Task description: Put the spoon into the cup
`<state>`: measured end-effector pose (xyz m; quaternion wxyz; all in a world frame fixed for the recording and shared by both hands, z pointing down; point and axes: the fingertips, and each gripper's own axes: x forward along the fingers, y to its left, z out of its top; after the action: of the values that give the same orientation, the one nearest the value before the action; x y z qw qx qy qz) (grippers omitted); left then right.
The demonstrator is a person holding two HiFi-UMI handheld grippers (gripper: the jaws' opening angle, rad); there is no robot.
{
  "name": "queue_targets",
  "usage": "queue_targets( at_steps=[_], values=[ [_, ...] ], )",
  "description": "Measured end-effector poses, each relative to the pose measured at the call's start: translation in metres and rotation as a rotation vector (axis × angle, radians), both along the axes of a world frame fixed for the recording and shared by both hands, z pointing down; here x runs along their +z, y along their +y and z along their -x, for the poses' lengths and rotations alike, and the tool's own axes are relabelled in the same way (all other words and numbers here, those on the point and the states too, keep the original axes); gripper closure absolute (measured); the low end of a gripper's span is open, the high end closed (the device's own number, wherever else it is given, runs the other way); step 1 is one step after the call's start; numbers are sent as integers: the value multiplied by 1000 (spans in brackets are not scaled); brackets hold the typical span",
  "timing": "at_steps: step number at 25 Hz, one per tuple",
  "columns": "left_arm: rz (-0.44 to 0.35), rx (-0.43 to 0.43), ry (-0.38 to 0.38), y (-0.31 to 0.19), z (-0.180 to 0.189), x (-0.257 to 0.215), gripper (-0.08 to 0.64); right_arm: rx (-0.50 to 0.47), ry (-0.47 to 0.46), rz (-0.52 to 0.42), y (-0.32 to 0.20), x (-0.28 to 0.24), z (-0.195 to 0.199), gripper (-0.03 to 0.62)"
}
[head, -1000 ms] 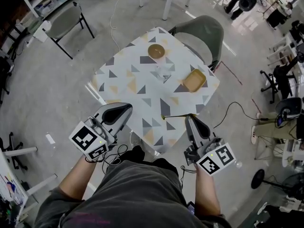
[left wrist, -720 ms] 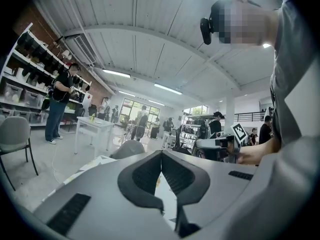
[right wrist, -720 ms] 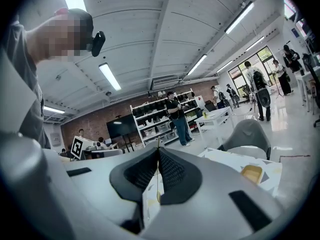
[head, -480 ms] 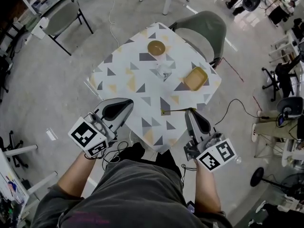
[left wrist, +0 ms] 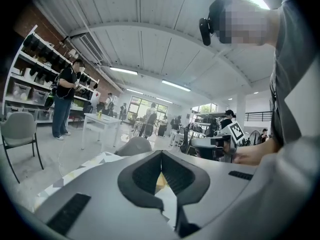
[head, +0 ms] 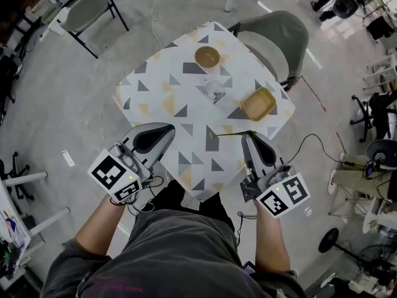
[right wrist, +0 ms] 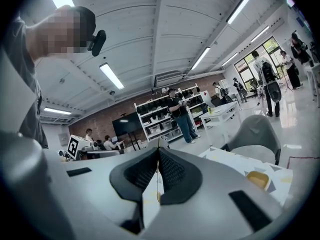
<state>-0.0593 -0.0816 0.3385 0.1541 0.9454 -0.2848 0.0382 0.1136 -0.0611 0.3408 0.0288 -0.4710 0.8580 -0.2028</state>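
— Which step is this?

— Carrying, I'd judge: the spoon is gripped but not yet in the cup. On the left, the left gripper [head: 162, 129] hangs over the counter's [head: 155, 98] 7 o'clock edge, with its jaws pressed together on nothing.

— And the cup?

— The clear glass cup [head: 215, 92] stands mid-counter. A brown bowl [head: 206, 56] is at its 12 o'clock and a yellow tray [head: 258, 103] at its 4 o'clock.

— The spoon?

— The slim golden spoon [head: 229, 133] sticks out toward 9 o'clock from the right gripper [head: 249, 136], whose jaws are clamped tight on its handle end. It sits at the cup's 5 o'clock, well apart. I can't tell whether it is clear of the cloth.

— Next?

— Travel toward 11 o'clock, tip the spoon's bowl down over the rim, then loosen the jaws.
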Motion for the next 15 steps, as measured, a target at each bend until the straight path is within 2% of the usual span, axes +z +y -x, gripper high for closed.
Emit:
queue_targets(
  at_steps=[9,15],
  values=[
    [36,-94,-28,-29,-19,12,543,-86,-6,22,-54,15,-21,569],
    [59,-130,-39,-44,-22,25,543,-104,4,33,-84,32,-28,569]
  ],
)
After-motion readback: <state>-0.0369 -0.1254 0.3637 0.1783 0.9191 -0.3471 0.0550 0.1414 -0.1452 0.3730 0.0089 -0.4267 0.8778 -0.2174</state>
